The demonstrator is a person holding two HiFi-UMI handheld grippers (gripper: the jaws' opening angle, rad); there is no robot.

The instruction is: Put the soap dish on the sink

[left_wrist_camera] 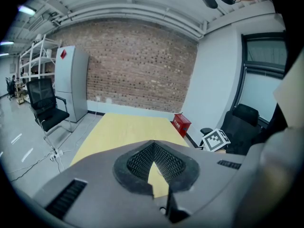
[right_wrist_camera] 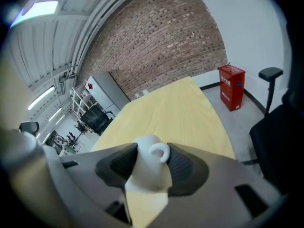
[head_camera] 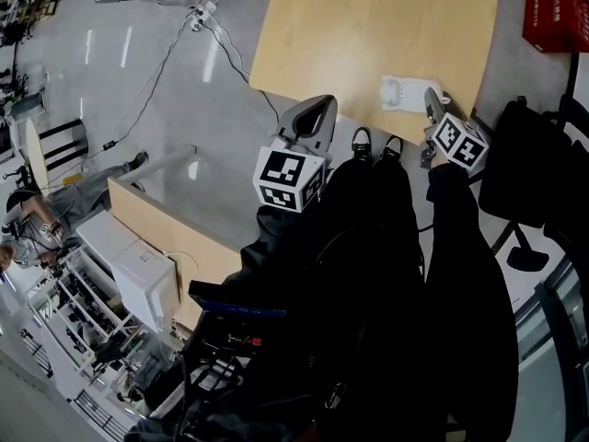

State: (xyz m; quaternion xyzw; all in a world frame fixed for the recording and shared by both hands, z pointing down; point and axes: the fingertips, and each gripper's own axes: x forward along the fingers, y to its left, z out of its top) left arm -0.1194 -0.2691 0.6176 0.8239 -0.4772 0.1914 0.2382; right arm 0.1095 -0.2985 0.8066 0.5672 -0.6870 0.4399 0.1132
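Observation:
The white soap dish (head_camera: 402, 92) hangs over the near edge of the pale wooden table (head_camera: 368, 26), with my right gripper (head_camera: 427, 96) shut on its right side. In the right gripper view the soap dish (right_wrist_camera: 149, 167) fills the gap between the two dark pads (right_wrist_camera: 116, 167), its curled handle sticking up. My left gripper (head_camera: 316, 109) is held lower left of it, just off the table's near edge. Its jaws are shut with nothing between them (left_wrist_camera: 153, 148). The right gripper's marker cube (left_wrist_camera: 216, 140) shows at the right of the left gripper view. No sink shows in any view.
A red box (head_camera: 555, 17) stands on the floor past the table's far right corner. Black office chairs (head_camera: 525, 173) stand to the right. Cables and a power strip (head_camera: 198, 15) lie on the grey floor at left. A grey cabinet (left_wrist_camera: 71, 84) stands by the brick wall.

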